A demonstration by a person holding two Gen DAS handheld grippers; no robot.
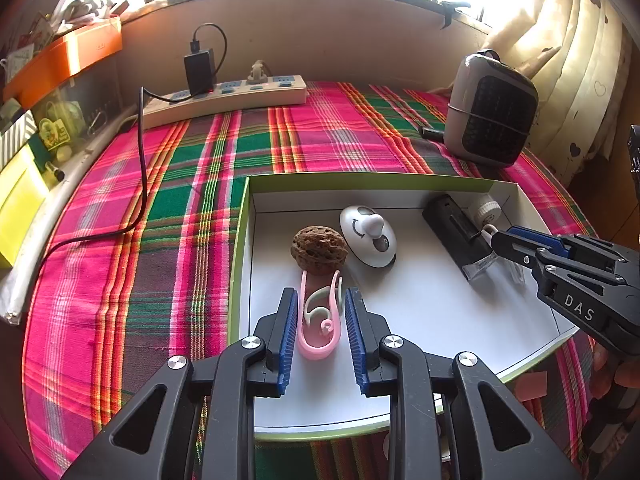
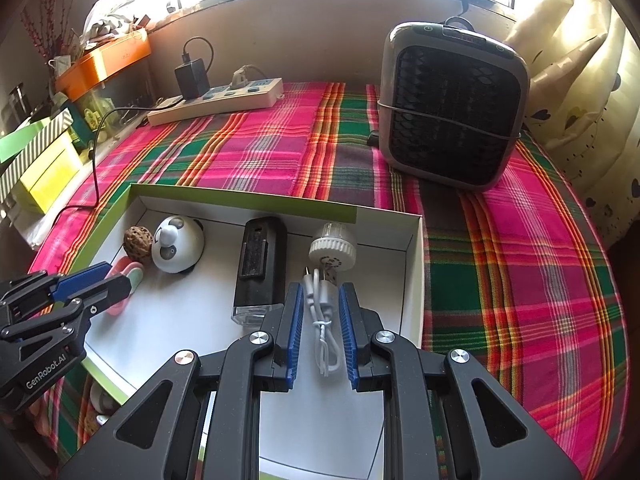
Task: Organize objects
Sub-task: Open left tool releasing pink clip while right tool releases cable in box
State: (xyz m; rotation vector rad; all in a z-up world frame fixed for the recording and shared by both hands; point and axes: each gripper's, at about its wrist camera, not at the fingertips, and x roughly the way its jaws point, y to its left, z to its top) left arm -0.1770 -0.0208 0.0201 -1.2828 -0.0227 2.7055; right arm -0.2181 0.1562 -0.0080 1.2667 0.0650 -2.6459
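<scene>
Pink clip sits in the near-left part of the white tray, long axis running away from me, straight along my left gripper. The pads flank it on both sides; the jaws are about as closed as they go, so I read it as clenched on the clip, though small gaps show at the pads. Just beyond it is the walnut, touching the clip's far end, then the panda gadget to the right.

White cable lies at the tray's right side, long axis also along my right gripper, which is closed around it. The bulb plug is just beyond, the black box to its left.

Each thing lies dead ahead of its own hand — the left is nearer the clip, the right nearer the cable. Both probably get lifted next.
</scene>
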